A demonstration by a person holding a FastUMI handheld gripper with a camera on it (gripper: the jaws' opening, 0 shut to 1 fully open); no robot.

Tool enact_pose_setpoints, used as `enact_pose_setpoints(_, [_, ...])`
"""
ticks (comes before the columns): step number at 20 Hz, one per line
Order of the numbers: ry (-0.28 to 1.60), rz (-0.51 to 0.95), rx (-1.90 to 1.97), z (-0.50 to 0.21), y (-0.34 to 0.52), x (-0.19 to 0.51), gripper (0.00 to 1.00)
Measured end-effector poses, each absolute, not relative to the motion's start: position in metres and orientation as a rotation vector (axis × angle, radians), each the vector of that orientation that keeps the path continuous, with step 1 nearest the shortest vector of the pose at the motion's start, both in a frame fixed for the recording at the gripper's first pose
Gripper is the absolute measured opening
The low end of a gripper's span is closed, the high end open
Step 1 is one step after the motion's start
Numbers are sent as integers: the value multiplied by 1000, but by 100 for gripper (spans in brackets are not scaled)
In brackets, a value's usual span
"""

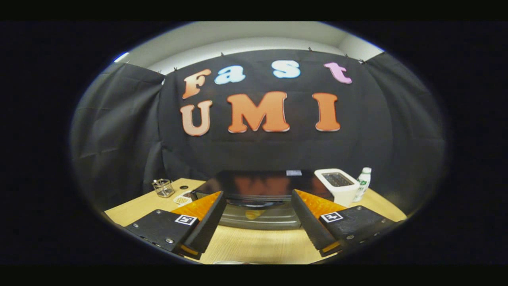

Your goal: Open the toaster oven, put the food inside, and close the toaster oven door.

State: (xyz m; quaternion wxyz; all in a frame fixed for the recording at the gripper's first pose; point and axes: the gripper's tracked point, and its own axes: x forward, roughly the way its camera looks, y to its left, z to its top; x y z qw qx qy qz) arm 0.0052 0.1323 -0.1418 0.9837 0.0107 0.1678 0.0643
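1. The gripper point(257, 198) is released: its two fingers stand wide apart in the lower middle of the frame, with nothing between them but open air and the oven beyond.
2. The left finger point(206, 216) and the right finger point(311, 216) each slant inward towards the centre of the frame, and neither touches anything.
3. The toaster oven point(260, 198) sits on the wooden table point(254, 246) just ahead of the fingers, in the lower centre of the frame.
4. Its long axis runs side to side across the frame, and its front faces the camera.
5. Its dark glossy top point(258, 183) catches reddish reflections; below it the grey door panel point(260, 217) shows between the two fingers, and appears closed, though I cannot tell for certain.
6. A small orange-yellow patch point(254, 214) shows on the door panel; whether it is food or a reflection I cannot tell.
7. Right of the oven, in the lower right, a white slot toaster point(340, 184) stands just beside a small plastic bottle point(363, 180).
8. In the lower left, a wire basket point(163, 188) stands near the table's back edge, with a small white dish point(182, 199) holding something orange nearer the left finger.
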Motion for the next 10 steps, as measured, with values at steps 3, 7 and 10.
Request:
enact_pose_setpoints(3, [207,152,22,-94,133,-4,97])
enact_pose_setpoints(7, [71,176,6,-47,129,-17,97])
enact_pose_setpoints(10, [25,162,-3,-26,120,-26,97])
